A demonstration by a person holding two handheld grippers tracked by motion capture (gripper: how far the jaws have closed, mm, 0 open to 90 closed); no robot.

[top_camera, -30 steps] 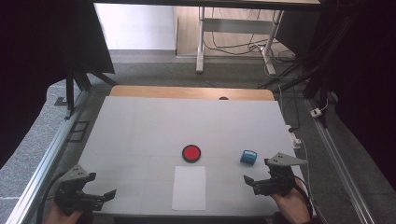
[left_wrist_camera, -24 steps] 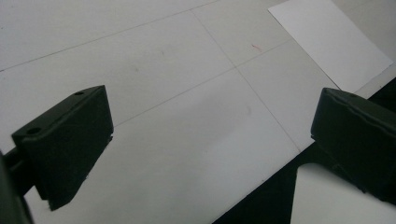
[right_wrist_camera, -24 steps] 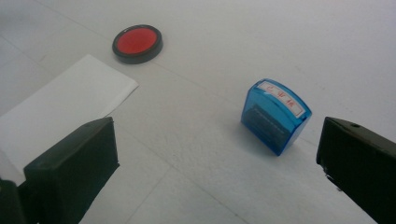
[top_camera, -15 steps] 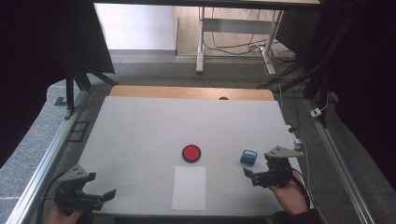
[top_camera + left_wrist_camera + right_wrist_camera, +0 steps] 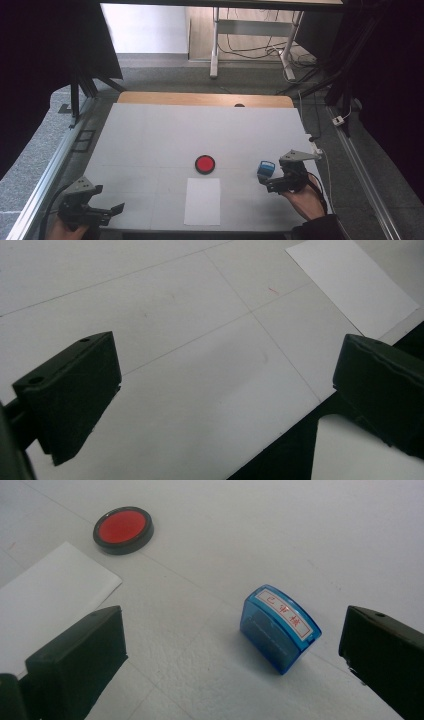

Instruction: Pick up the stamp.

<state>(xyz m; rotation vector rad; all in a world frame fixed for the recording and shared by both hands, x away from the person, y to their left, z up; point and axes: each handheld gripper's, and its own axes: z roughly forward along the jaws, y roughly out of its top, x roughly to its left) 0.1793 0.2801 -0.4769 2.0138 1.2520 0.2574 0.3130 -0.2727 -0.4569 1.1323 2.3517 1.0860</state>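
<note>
Forward since a second ago, my right gripper nears the blue stamp, fingers spread wide (left gripper idle, also released), so grasping comes next.

Both grippers are matte black, left gripper and right gripper, each topped with a grey three-cornered plate. Fingers are chunky black blocks (tiny screw holes near the tips). Dark sleeve on the right arm.
</note>
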